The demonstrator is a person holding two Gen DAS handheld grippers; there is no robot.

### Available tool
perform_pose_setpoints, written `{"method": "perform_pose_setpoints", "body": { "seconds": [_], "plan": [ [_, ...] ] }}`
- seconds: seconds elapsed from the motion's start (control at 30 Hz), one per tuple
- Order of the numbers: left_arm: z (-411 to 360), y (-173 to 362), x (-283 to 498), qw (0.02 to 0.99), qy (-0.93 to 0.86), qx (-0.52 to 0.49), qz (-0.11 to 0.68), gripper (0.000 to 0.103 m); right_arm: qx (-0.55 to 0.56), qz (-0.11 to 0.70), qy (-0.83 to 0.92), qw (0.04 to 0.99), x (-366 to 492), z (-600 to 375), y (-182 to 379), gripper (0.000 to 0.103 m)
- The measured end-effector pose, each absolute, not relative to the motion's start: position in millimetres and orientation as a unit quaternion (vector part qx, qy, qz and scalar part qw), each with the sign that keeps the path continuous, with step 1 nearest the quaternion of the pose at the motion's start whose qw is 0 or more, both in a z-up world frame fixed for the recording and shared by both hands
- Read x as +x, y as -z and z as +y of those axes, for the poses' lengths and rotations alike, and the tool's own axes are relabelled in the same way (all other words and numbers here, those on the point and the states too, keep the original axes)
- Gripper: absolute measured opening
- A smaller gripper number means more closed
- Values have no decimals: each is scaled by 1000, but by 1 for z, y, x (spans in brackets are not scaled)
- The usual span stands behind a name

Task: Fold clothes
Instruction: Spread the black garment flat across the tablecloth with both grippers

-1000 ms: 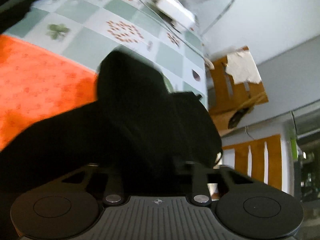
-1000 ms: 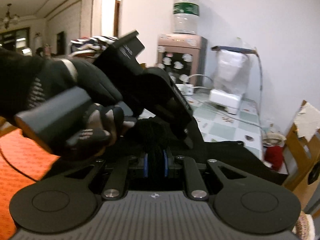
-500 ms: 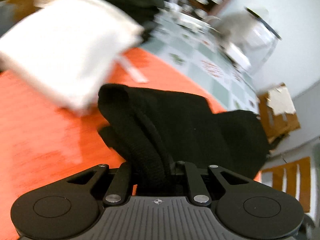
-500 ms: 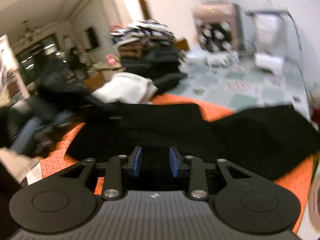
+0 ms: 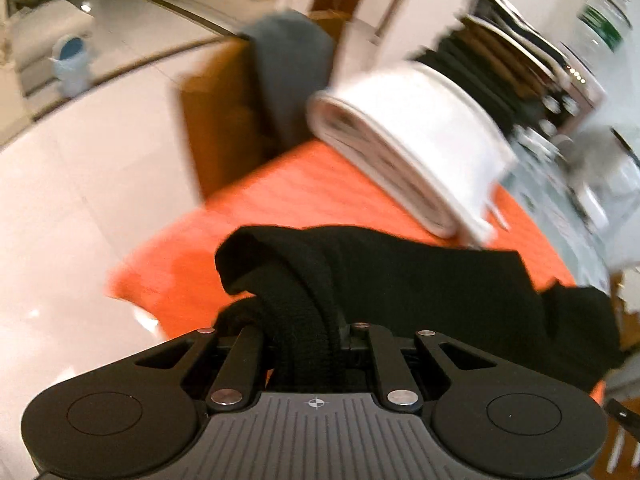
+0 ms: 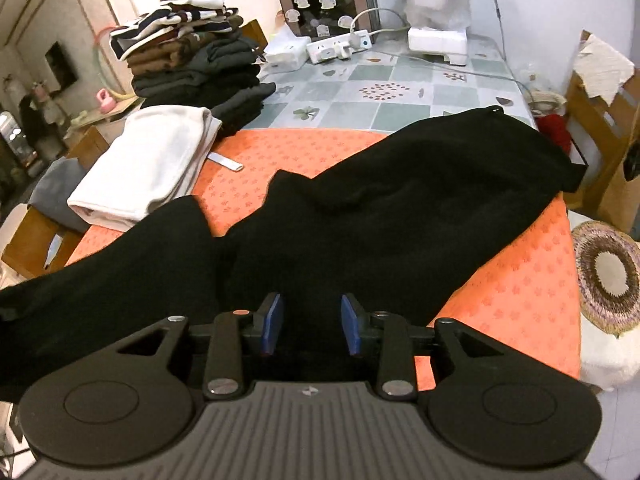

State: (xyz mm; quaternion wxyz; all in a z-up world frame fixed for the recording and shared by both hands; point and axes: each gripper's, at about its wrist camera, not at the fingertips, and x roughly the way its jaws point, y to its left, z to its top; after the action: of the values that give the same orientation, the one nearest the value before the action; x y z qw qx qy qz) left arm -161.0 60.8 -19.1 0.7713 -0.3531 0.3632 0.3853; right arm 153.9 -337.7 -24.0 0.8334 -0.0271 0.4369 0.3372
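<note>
A black garment (image 6: 400, 200) lies spread across the orange mat (image 6: 516, 288), its far end reaching the table's right edge. My right gripper (image 6: 311, 330) stands open just above its near edge, blue pads apart with cloth showing between them. In the left wrist view the black garment (image 5: 440, 280) has a thick ribbed band bunched up, and my left gripper (image 5: 304, 344) is shut on that band near the mat's left corner.
A folded white garment (image 6: 148, 168) sits on the mat's left side. Behind it a stack of folded dark clothes (image 6: 192, 52) rests on the tiled tablecloth (image 6: 400, 92), with power strips (image 6: 336, 46) and cables. Wooden chairs (image 6: 600, 136) stand right; a woven cushion (image 6: 612, 280) lies below.
My right gripper let go of the black cloth and opened. The left gripper swung left with the band still clamped, dragging that end toward the mat's left corner.
</note>
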Motion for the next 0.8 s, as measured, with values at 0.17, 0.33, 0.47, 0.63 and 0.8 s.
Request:
{"method": "perform_pose_setpoints", "body": {
  "seconds": [0.17, 0.33, 0.47, 0.63, 0.8],
  "plan": [
    [109, 4, -226, 763, -428, -346, 340, 14, -35, 422, -325, 846, 127, -321, 20, 39],
    [130, -4, -260, 767, -415, -364, 328, 14, -37, 409, -311, 857, 97, -316, 13, 39],
    [131, 7, -281, 760, -416, -380, 325, 14, -38, 399, -301, 865, 79, -318, 5, 39],
    [131, 25, -299, 751, -412, -396, 330, 18, -45, 403, -288, 867, 69, -325, 5, 40],
    [118, 40, -286, 749, -414, -379, 352, 36, -58, 410, -274, 868, 70, -336, 6, 43]
  ]
}}
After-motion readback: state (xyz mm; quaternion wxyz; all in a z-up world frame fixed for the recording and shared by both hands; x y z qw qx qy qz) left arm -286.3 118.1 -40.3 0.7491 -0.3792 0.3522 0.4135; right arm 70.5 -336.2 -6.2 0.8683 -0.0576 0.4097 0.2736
